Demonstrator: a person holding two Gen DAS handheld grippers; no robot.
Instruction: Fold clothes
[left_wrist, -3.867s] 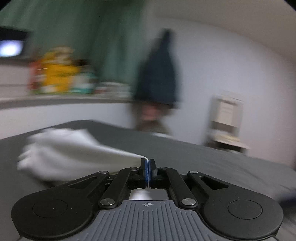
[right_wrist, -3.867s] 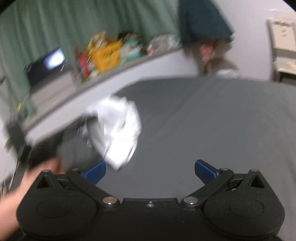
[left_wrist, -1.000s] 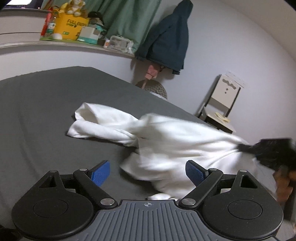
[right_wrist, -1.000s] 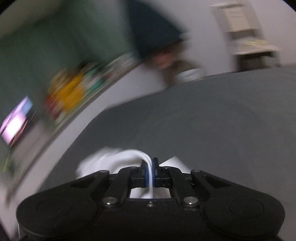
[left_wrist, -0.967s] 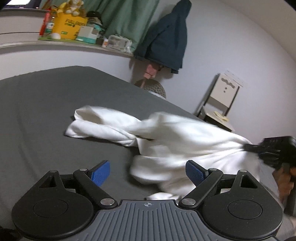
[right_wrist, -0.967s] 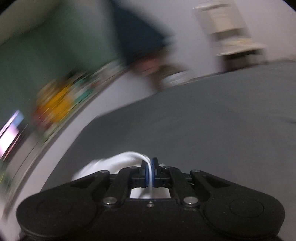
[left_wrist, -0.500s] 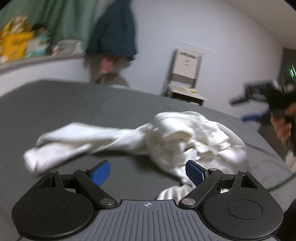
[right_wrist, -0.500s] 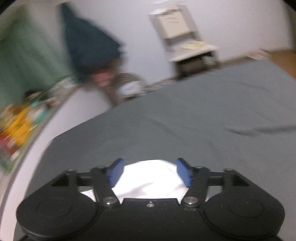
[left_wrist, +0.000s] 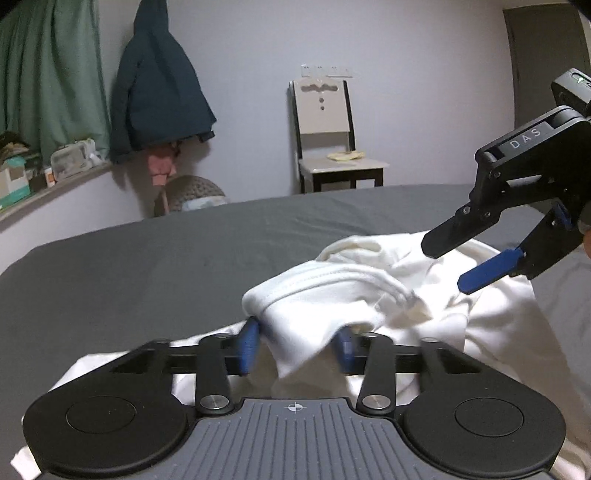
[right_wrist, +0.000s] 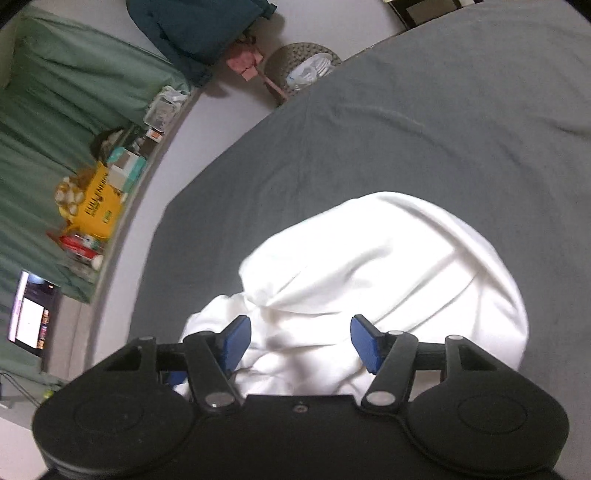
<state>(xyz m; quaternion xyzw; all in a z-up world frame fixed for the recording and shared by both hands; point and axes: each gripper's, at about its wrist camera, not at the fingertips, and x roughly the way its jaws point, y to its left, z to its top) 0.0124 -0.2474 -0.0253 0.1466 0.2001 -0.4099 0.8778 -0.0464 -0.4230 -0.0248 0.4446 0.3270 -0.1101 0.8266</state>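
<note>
Lying crumpled on grey bed sheet (left_wrist: 155, 251): white garment (right_wrist: 369, 266). Straddling a raised fold of it, jaws apart and not yet pinching: left gripper (left_wrist: 297, 341). Hovering just above the cloth, jaws spread wide: right gripper (right_wrist: 300, 341).

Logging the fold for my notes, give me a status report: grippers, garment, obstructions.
Left gripper open, a fold between its fingers. Right gripper open above cloth. White garment bunched on grey bed, unfolded. Nothing in the way.
</note>
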